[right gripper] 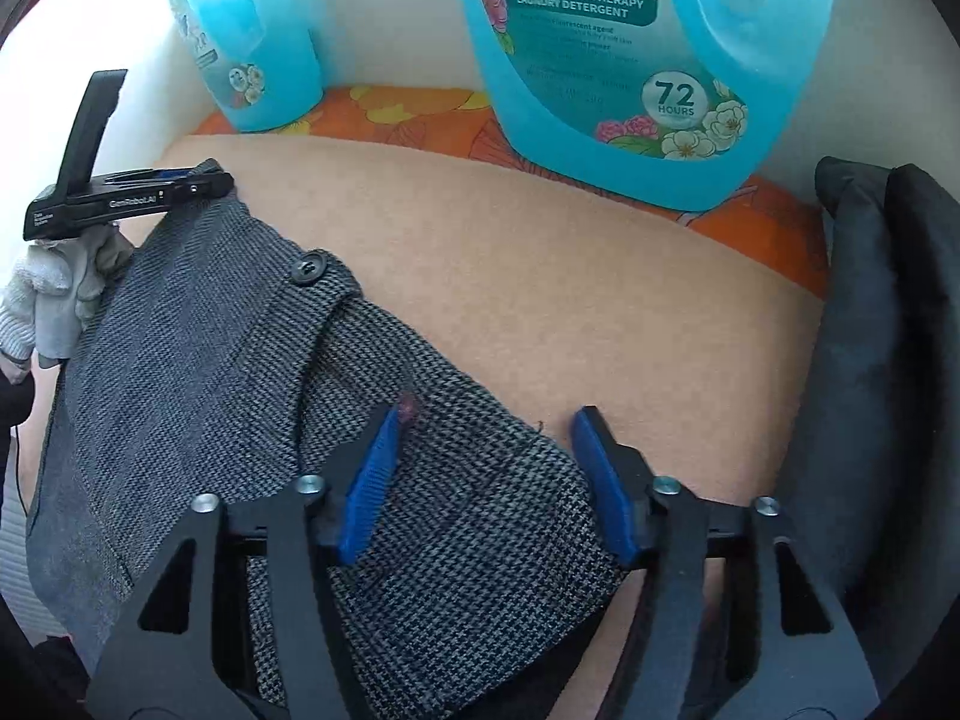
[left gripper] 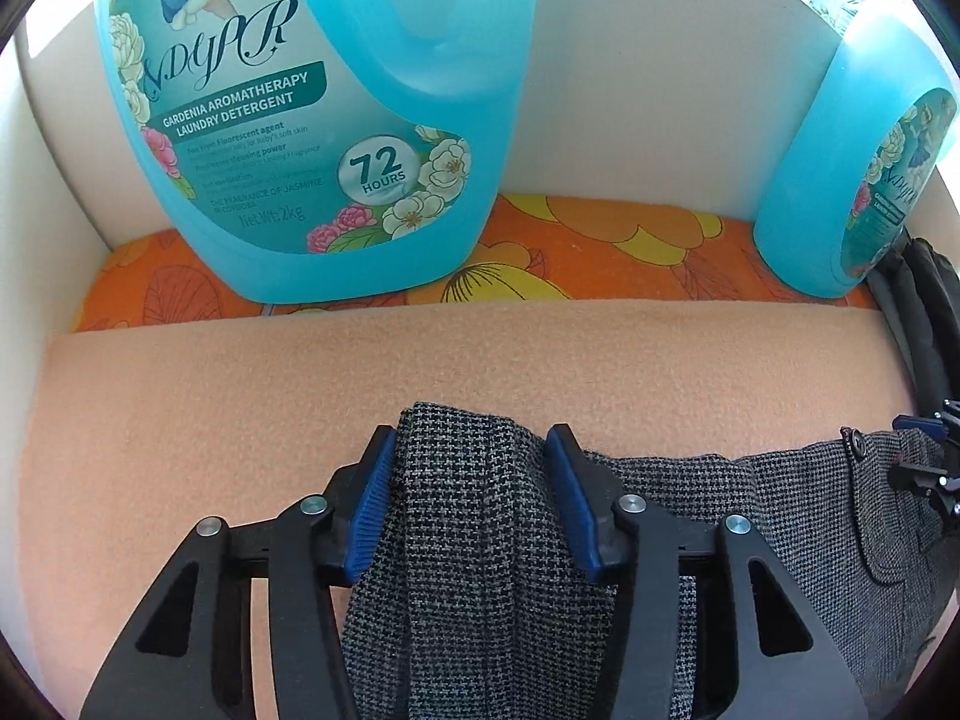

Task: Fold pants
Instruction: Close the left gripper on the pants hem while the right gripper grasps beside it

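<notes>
Grey houndstooth pants (left gripper: 750,510) lie on a peach felt mat (left gripper: 240,396). In the left wrist view my left gripper (left gripper: 471,438) is open, its blue pads either side of a bunched end of the pants. In the right wrist view the pants (right gripper: 240,312) show a black button (right gripper: 307,267) at the waistband. My right gripper (right gripper: 486,420) is open, jaws wide, over a corner of the pants; the left pad touches the cloth. The left gripper (right gripper: 198,180) shows at the pants' far left end.
Two blue laundry detergent bottles (left gripper: 312,108) (left gripper: 852,180) stand at the back on an orange floral cloth (left gripper: 600,252) against a white wall. A dark bag or cushion (right gripper: 882,360) lies along the right side.
</notes>
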{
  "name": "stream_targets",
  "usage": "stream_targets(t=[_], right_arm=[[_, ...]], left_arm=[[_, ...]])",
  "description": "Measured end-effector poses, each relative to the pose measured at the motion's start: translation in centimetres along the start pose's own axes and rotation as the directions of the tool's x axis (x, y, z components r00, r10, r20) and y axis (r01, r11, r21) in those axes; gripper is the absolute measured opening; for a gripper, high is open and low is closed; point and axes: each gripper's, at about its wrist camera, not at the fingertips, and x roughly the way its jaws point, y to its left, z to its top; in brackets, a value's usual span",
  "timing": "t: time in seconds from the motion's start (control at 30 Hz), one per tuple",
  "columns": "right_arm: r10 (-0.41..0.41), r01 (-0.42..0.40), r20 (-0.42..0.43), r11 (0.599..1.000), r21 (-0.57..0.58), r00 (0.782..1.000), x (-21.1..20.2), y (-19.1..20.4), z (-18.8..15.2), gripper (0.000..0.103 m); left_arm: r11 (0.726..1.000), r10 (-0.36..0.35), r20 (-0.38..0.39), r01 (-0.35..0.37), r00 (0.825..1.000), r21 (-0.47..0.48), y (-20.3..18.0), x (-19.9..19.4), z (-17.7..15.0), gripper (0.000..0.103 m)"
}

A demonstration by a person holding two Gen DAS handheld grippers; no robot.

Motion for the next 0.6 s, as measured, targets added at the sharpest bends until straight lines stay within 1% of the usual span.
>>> stream_targets(t=[0.03, 0.07, 0.13, 0.17, 0.27, 0.4, 0.47, 0.53, 0.6], right_arm=[[0.000, 0.000, 0.003, 1.000, -0.004, 1.000, -0.2, 0.1, 0.0, 0.042], [0.005, -0.005, 0.010, 1.000, -0.008, 1.000, -0.4, 0.3, 0.0, 0.033], [0.012, -0.011, 0.028, 1.000, -0.011, 1.000, -1.2, 0.7, 0.1, 0.021], [0.010, -0.010, 0.038, 1.000, -0.012, 0.999, -1.7, 0.9, 0.1, 0.019], [0.008, -0.007, 0.071, 1.000, -0.021, 0.997, -3.2, 1.5, 0.1, 0.015], [0.001, 0.004, 0.123, 0.999, -0.037, 0.992, -6.0, 2.8, -0.3, 0.013], [-0.005, 0.012, 0.148, 0.999, -0.050, 0.989, -7.5, 3.6, -0.5, 0.012], [-0.026, 0.038, 0.181, 0.997, -0.065, 0.983, -9.1, 4.1, -0.7, 0.012], [-0.026, 0.041, 0.208, 0.997, -0.067, 0.978, -10.9, 4.7, -1.0, 0.011]], left_arm=[[1.000, -0.001, 0.003, 0.001, 1.000, -0.002, 0.0, -0.1, 0.0, 0.042], [1.000, -0.006, 0.008, 0.006, 1.000, -0.005, 0.0, -0.2, 0.1, 0.037], [1.000, -0.012, 0.008, 0.012, 1.000, -0.012, 0.5, -1.0, 0.0, 0.036], [1.000, -0.014, 0.010, 0.014, 1.000, -0.011, 0.6, -1.2, -0.2, 0.035], [1.000, -0.016, 0.034, 0.016, 0.999, -0.014, 0.6, -2.0, -0.3, 0.033], [0.999, -0.037, 0.077, 0.039, 0.996, -0.020, 0.7, -4.3, -0.5, 0.033], [0.999, -0.046, 0.107, 0.048, 0.993, -0.016, 0.7, -5.9, -0.6, 0.033], [0.998, -0.053, 0.137, 0.056, 0.989, -0.012, 0.7, -7.5, -0.5, 0.033], [0.997, -0.070, 0.166, 0.074, 0.984, -0.023, 1.1, -9.4, -0.7, 0.033]])
